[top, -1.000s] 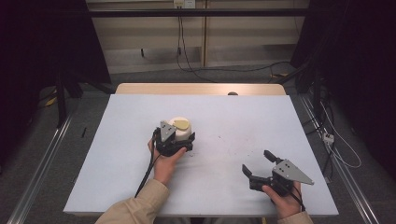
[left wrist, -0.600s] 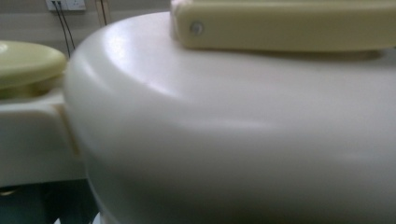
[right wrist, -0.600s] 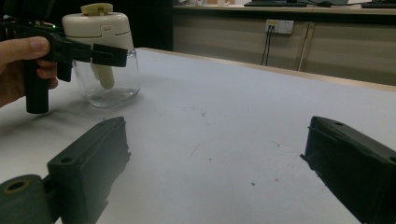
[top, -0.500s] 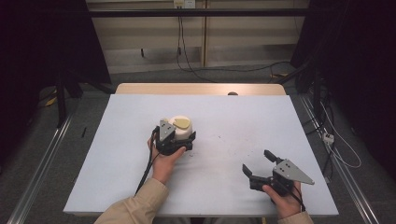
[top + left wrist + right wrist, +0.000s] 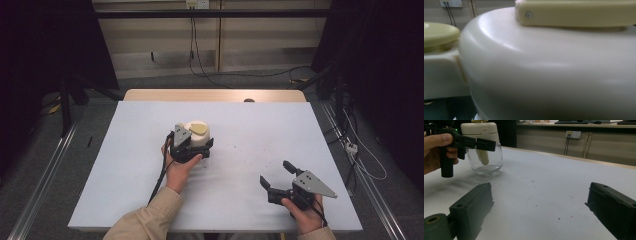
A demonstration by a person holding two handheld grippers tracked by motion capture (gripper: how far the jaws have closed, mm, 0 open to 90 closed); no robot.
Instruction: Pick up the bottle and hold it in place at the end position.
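Note:
A clear glass jar (image 5: 485, 162) with a bulky cream lid (image 5: 199, 131) stands left of the middle of the white table (image 5: 125, 165). My left gripper (image 5: 201, 145) is at the jar, with its black jaws closed on it just under the lid (image 5: 480, 130). In the left gripper view the lid (image 5: 549, 70) is pressed close to the camera, with a pale yellow handle (image 5: 574, 12) on top. Near the front right of the table my right gripper (image 5: 276, 173) is open, with nothing between its jaws (image 5: 539, 202). It points toward the jar from a distance.
The tabletop has a few small dark specks (image 5: 531, 181) between the two grippers. A wooden strip (image 5: 215, 95) runs along the far table edge. Cables (image 5: 360, 160) lie on the floor to the right, and metal rails (image 5: 45, 170) flank the table.

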